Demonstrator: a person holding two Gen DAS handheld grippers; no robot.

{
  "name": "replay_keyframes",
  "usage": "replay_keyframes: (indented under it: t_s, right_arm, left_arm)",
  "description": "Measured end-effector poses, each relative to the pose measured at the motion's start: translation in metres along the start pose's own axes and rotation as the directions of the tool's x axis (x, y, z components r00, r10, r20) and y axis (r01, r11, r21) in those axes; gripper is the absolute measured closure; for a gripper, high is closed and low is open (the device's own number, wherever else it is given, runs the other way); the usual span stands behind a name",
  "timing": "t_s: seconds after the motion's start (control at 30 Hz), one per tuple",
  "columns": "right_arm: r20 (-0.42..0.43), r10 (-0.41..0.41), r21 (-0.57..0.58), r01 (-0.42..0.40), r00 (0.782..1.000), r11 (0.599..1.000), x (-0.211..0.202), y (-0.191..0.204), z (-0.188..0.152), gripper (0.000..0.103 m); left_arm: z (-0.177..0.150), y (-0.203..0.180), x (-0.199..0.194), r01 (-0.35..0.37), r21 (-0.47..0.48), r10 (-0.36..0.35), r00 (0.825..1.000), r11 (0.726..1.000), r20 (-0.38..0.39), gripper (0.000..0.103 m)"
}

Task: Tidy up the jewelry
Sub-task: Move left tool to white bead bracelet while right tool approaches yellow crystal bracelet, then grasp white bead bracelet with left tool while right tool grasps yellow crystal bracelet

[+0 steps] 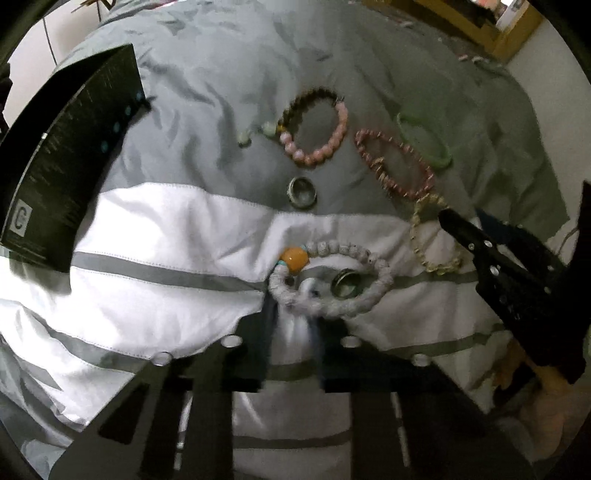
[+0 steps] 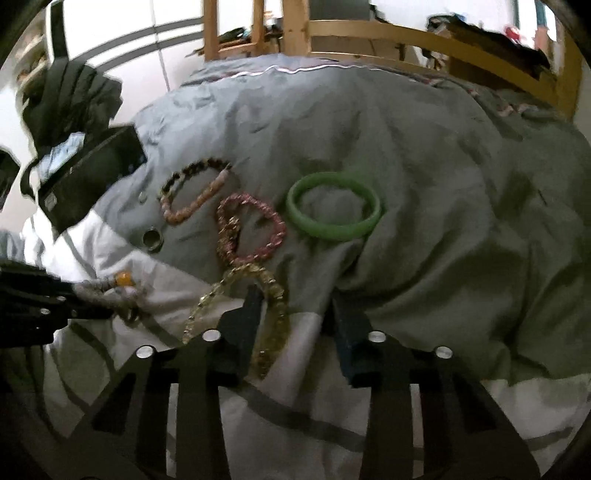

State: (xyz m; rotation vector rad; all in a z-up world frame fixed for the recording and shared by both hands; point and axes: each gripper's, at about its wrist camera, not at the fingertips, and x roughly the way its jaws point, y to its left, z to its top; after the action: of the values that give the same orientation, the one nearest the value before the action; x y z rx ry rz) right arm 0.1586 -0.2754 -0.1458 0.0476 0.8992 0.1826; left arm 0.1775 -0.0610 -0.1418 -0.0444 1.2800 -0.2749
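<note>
A grey beaded bracelet (image 1: 369, 299) with an orange bead (image 1: 293, 259) lies on the white band of the bed cover (image 1: 166, 229). My left gripper (image 1: 293, 314) is shut on its near left part; the right wrist view shows the same grip (image 2: 79, 299). A metal ring (image 1: 345, 284) sits inside that loop. A yellow bead bracelet (image 2: 207, 302) lies under my right gripper (image 2: 295, 314). One strand runs between the right gripper's fingers, beside the left one, with a gap to the other. That gripper is open.
On the grey cover lie a pink-and-brown bead bracelet (image 1: 332, 144), a pink chip bracelet (image 1: 391, 166), a green bangle (image 2: 332, 210), a second metal ring (image 1: 302, 192) and two small pale green pieces (image 1: 243, 138). A black box (image 1: 62, 173) stands at the left. A wooden frame (image 2: 369, 29) is behind.
</note>
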Motion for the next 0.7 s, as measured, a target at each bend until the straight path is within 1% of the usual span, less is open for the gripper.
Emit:
replay_keyframes:
  t_s: [0.03,0.1,0.13,0.17,0.2,0.23,0.27,0.3,0.37,0.43,0.47,0.5,0.53,0.57,0.6,0.63,0.67,0.7]
  right_arm:
    - [-0.003,0.004,0.024,-0.004,1.000,1.000,0.001,-0.006,0.002,0.081]
    - [-0.003,0.007,0.084,-0.007,1.000,0.996,0.000,-0.020,0.001,0.085]
    - [0.002,0.021,0.109,-0.021,1.000,0.994,-0.001,-0.026,0.000,0.090]
    - [0.008,0.030,0.128,-0.031,1.000,0.991,-0.002,-0.030,0.000,0.095]
    - [0.020,0.041,0.147,-0.043,0.999,0.988,-0.003,-0.034,0.001,0.095]
    - [0.033,0.058,0.165,-0.062,0.998,0.984,-0.004,-0.037,0.003,0.095]
    - [0.043,0.069,0.175,-0.076,0.997,0.982,-0.006,-0.038,0.002,0.095]
    - [0.057,0.078,0.182,-0.087,0.995,0.979,-0.009,-0.040,0.002,0.095]
    - [0.078,0.087,0.183,-0.100,0.993,0.978,-0.013,-0.040,0.003,0.095]
    - [0.067,0.104,0.180,-0.114,0.992,0.977,-0.009,-0.035,0.007,0.095]
    - [0.061,0.107,0.182,-0.117,0.992,0.976,-0.007,-0.035,0.006,0.094]
    - [0.048,0.116,0.187,-0.123,0.992,0.975,-0.005,-0.034,0.005,0.094]
    - [0.041,0.125,0.196,-0.130,0.991,0.972,-0.003,-0.035,0.003,0.093]
    - [0.031,0.138,0.204,-0.142,0.990,0.969,0.000,-0.034,0.002,0.093]
    - [0.028,0.149,0.210,-0.152,0.988,0.966,0.001,-0.035,0.002,0.090]
    - [0.029,0.152,0.213,-0.154,0.988,0.965,0.001,-0.036,0.000,0.079]
    - [0.032,0.158,0.217,-0.161,0.987,0.963,0.001,-0.036,-0.001,0.053]
    - [0.041,0.168,0.224,-0.173,0.985,0.959,0.001,-0.036,-0.001,0.037]
  left_arm:
    - [0.000,0.001,-0.003,0.013,-0.002,-0.013,1.000,1.000,0.006,0.098]
    - [0.004,-0.002,-0.007,0.018,0.003,-0.019,1.000,1.000,0.020,0.099]
    - [-0.001,-0.004,-0.013,0.022,0.008,-0.022,0.999,1.000,0.029,0.099]
    - [0.001,-0.006,-0.015,0.020,0.012,-0.021,0.999,1.000,0.040,0.100]
    - [0.000,-0.008,-0.011,0.020,0.015,-0.020,0.999,1.000,0.047,0.100]
    - [-0.002,-0.002,-0.018,0.024,0.018,-0.025,0.998,1.000,0.050,0.100]
    - [-0.005,-0.006,-0.024,0.027,0.020,-0.028,0.998,0.999,0.054,0.100]
    - [-0.002,-0.003,-0.024,0.027,0.023,-0.029,0.998,0.999,0.057,0.100]
    - [0.002,-0.009,-0.025,0.019,0.026,-0.020,0.998,0.999,0.066,0.100]
    - [0.003,-0.011,-0.022,0.039,0.030,-0.040,0.998,0.999,0.047,0.100]
    - [-0.006,-0.008,-0.020,0.044,0.026,-0.045,0.998,0.999,0.038,0.099]
    - [-0.004,-0.009,-0.013,0.044,0.009,-0.044,0.999,0.999,0.012,0.090]
    - [-0.005,-0.006,-0.010,0.050,-0.012,-0.050,0.999,0.999,-0.016,0.063]
    - [-0.003,-0.002,-0.006,0.078,-0.042,-0.080,0.996,0.996,-0.035,0.046]
    - [-0.004,0.001,-0.006,0.090,-0.056,-0.092,0.995,0.994,-0.031,0.027]
    - [-0.002,0.003,-0.007,0.092,-0.072,-0.094,0.995,0.993,-0.020,0.027]
    - [0.000,0.006,-0.007,0.102,-0.086,-0.104,0.995,0.991,-0.013,0.027]
    - [0.002,0.008,-0.006,0.120,-0.101,-0.122,0.992,0.988,-0.013,0.027]
